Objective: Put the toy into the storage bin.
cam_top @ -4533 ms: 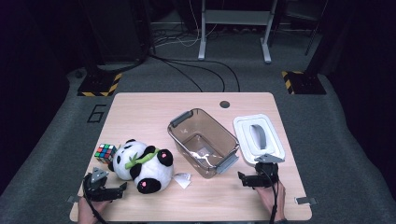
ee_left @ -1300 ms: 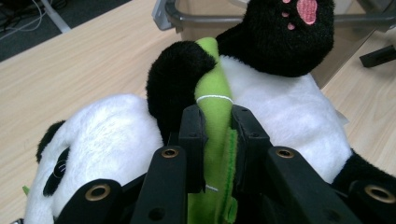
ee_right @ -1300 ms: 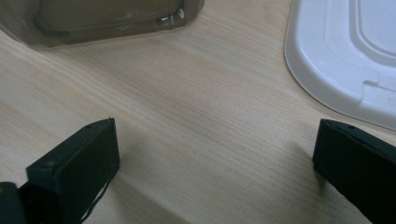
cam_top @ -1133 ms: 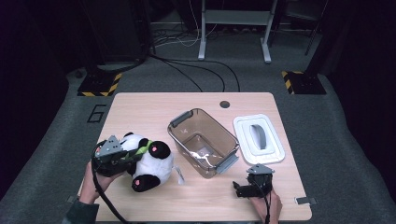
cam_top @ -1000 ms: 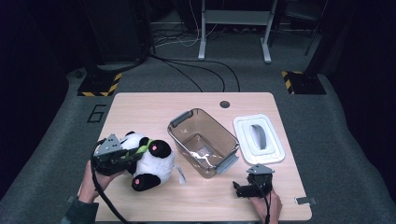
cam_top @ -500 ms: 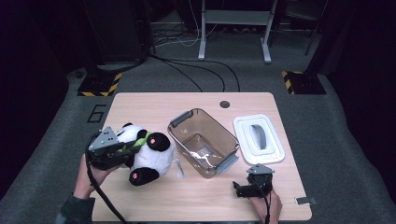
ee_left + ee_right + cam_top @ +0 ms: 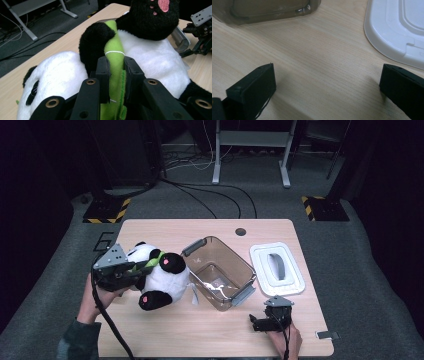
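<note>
Left gripper has its jaws clamped on the green bamboo piece of the panda plush, and the toy hangs tilted just left of the clear brown bin, one foot low over the counter. Right gripper rests on the counter in front of the bin, jaws spread wide, gripping nothing. White lid lies right of the bin.

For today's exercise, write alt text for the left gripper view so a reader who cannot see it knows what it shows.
The left gripper is shut on the green bamboo piece of a plush panda, black jaws pinching it from both sides. Behind lie the wooden table and, at the right edge, the other gripper.
</note>
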